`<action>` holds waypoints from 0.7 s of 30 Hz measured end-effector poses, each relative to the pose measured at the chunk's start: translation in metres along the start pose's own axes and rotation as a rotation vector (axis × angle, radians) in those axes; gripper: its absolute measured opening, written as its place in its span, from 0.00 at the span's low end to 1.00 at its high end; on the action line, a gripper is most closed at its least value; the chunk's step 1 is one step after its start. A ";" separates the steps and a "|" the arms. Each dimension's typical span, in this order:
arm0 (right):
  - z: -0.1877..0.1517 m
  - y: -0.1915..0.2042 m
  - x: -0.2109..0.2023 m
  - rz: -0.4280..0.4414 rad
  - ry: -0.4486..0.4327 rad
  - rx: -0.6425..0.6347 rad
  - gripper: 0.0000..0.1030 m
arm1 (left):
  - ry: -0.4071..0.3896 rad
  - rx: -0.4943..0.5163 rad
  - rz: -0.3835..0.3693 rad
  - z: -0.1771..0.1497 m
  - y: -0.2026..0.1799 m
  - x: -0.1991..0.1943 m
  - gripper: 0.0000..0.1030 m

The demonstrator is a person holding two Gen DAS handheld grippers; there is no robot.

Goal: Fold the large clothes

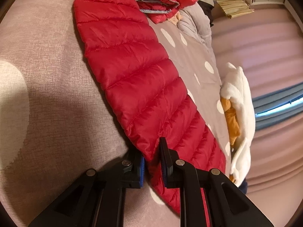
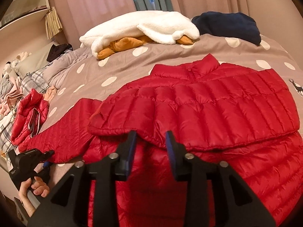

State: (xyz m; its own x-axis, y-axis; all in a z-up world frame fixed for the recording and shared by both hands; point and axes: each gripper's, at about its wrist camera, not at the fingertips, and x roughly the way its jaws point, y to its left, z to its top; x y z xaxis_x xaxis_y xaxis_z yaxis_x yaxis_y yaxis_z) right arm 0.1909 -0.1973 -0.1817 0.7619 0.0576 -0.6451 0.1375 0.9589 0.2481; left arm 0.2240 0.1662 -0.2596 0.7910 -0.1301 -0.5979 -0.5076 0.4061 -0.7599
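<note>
A red quilted puffer jacket [image 2: 217,109] lies spread on the dotted bed cover [image 2: 123,66]. One sleeve [image 2: 170,113] is folded across its body. The other sleeve [image 1: 132,66] stretches long and flat over the cover, and my left gripper [image 1: 152,162] is shut on its near edge, with red fabric pinched between the blue pads. In the right wrist view, a hand [image 2: 36,189] holds that gripper at the lower left. My right gripper [image 2: 150,143] stands open over the jacket's body. Its fingertips sit at the hem of the folded sleeve with nothing pressed between them.
A smaller red jacket [image 2: 28,119] lies bundled at the bed's left. At the far side sit a white fleece [image 2: 144,28] over an orange garment [image 2: 123,44] and a navy garment [image 2: 229,28]. Loose clothes [image 2: 9,90] pile by the pillows. Pink curtains hang behind.
</note>
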 end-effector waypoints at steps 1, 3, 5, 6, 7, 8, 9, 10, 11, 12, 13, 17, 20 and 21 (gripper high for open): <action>0.000 -0.001 -0.003 -0.007 -0.006 0.002 0.38 | -0.006 0.009 0.007 -0.001 -0.001 0.000 0.17; 0.003 -0.003 -0.009 -0.021 -0.023 0.006 0.42 | -0.018 0.028 0.024 -0.002 -0.004 0.000 0.17; 0.005 -0.007 -0.018 -0.027 -0.037 0.012 0.43 | -0.025 0.039 0.037 -0.003 -0.006 0.000 0.17; 0.007 -0.008 -0.022 -0.027 -0.043 0.013 0.44 | -0.029 0.045 0.045 -0.003 -0.008 -0.001 0.17; 0.008 -0.012 -0.030 -0.031 -0.059 0.010 0.45 | -0.036 0.052 0.057 -0.003 -0.009 -0.001 0.17; 0.010 -0.014 -0.035 -0.035 -0.069 0.005 0.45 | -0.041 0.059 0.066 -0.003 -0.012 -0.001 0.17; 0.012 -0.020 -0.044 -0.052 -0.090 -0.003 0.46 | -0.054 0.078 0.082 -0.003 -0.015 -0.002 0.16; 0.013 -0.026 -0.051 -0.072 -0.106 -0.007 0.47 | -0.068 0.106 0.103 -0.005 -0.020 -0.003 0.14; 0.016 -0.037 -0.062 -0.117 -0.132 -0.011 0.48 | -0.077 0.133 0.124 -0.006 -0.024 -0.003 0.13; 0.017 -0.045 -0.069 -0.153 -0.147 -0.010 0.49 | -0.086 0.163 0.146 -0.007 -0.029 -0.003 0.13; 0.019 -0.056 -0.076 -0.194 -0.161 -0.006 0.50 | -0.101 0.198 0.170 -0.010 -0.036 -0.003 0.13; 0.018 -0.116 -0.093 -0.296 -0.181 0.093 0.54 | -0.128 0.278 0.148 -0.017 -0.055 -0.008 0.12; 0.011 -0.152 -0.090 -0.285 -0.145 0.182 0.54 | -0.131 0.332 0.080 -0.022 -0.072 -0.012 0.12; 0.009 -0.163 -0.089 -0.288 -0.139 0.215 0.54 | -0.135 0.346 0.063 -0.025 -0.079 -0.014 0.12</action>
State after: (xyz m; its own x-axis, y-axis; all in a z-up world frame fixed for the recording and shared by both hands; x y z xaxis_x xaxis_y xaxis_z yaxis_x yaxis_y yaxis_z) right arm 0.1064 -0.3614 -0.1581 0.7493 -0.2580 -0.6098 0.4768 0.8494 0.2264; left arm 0.2440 0.1137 -0.1975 0.8114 0.0164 -0.5842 -0.4297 0.6944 -0.5772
